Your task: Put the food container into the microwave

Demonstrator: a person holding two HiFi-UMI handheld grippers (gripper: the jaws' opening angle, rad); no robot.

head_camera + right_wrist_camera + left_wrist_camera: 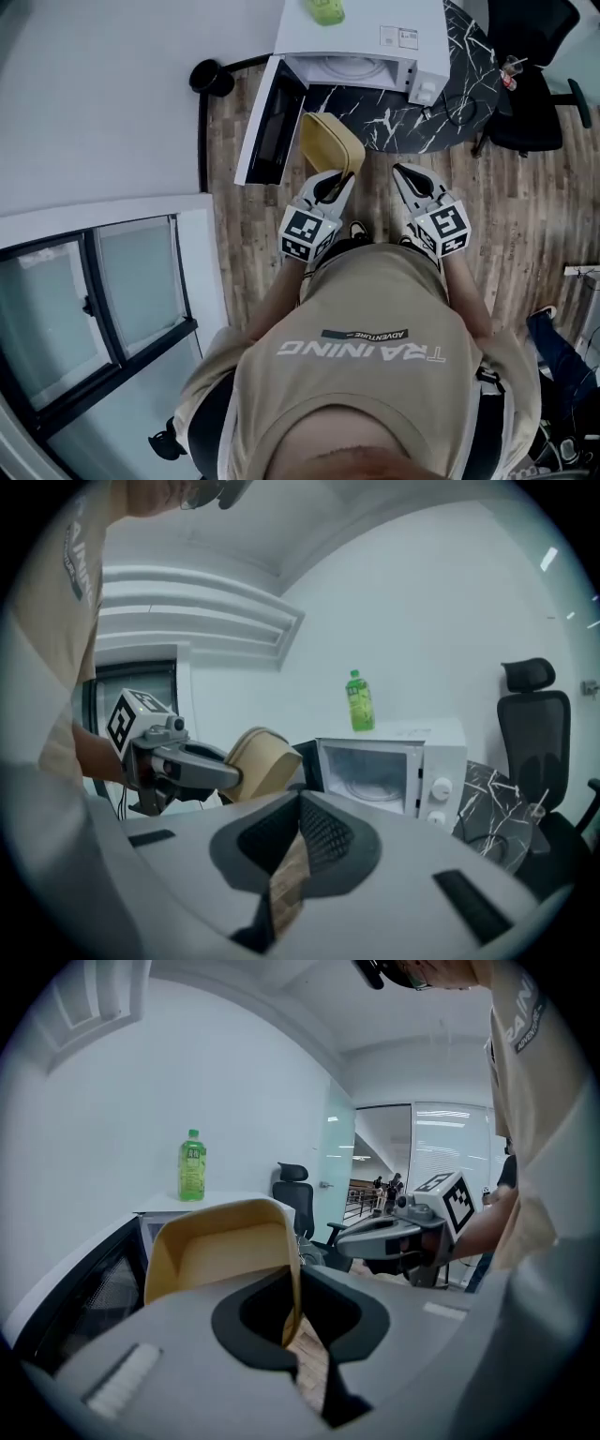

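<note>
Left gripper (292, 1288): jaws clamped on one side wall of the food container (220, 1251). The wall ran edge-on between the two pads. The tan tub stood ahead of the jaws and to their left, tipped so its hollow showed to the gripper's own camera (nothing seen inside it). It was carried in the air, clear of the plank floor (375, 202).

Right gripper (300, 799): jaws drawn together at the tips, nothing held between them. Only floor planks showed through the slit behind the tips. It hung just to the right of the left gripper, level with it, and the two did not touch.

Microwave (361, 37): straight ahead of both pairs of jaws, set on a dark marbled table (403, 117). The microwave door (267, 131) was swung wide open and lay ahead and to the left of the left jaws. The cavity was white and open to view.

The container was short of the cavity, between the left jaws and the opening and near the inner face of the door. It was not yet inside.

A green bottle (359, 701) stood upright on the microwave's top, above the line of the jaws. A black office chair (534, 714) stood beyond the table, off to the right of the right jaws.
</note>
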